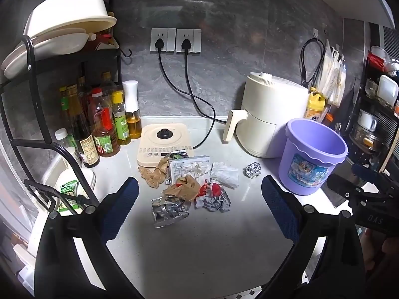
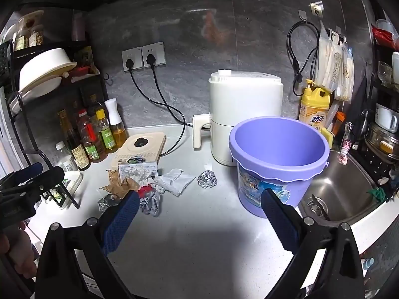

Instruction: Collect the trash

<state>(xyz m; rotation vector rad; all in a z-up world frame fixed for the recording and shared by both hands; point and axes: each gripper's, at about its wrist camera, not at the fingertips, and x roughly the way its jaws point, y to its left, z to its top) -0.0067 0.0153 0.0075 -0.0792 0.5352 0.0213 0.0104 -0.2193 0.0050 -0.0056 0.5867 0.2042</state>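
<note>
Trash lies in a loose heap on the table to the left of the purple bucket — brown paper, silver wrappers, white tissue — with a foil ball nearest the bucket. Both the left gripper and right gripper hover with jaws spread wide, holding nothing. Best to take one crumpled piece at a time, pinching its bulk rather than a loose edge, then release well inside the bucket's rim — the foil ball suits the right gripper.

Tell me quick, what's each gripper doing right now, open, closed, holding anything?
Left gripper: open, empty, above the crumpled paper-and-foil trash pile.
Right gripper: open, empty, beside the round lilac plastic bucket.
</note>
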